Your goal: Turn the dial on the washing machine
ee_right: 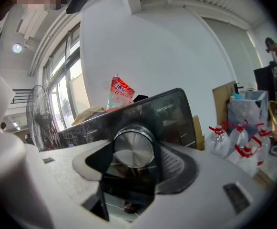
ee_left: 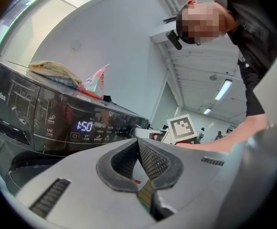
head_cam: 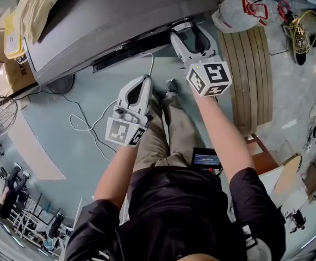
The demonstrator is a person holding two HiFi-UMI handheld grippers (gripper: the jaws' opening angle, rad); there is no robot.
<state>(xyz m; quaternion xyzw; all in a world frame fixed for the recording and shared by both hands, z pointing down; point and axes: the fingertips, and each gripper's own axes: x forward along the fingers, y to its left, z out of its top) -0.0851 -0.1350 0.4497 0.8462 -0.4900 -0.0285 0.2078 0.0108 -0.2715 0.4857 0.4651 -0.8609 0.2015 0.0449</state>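
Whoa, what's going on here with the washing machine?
A person stands at a washing machine with a hand-held gripper in each hand. The right gripper has its jaws clamped around the machine's silver dial. The left gripper is shut and empty, held lower, in front of the machine.

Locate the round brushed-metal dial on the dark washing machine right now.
The round brushed-metal dial sits centre frame in the right gripper view, gripped by the right gripper, on the dark control panel below a red-and-white pouch.
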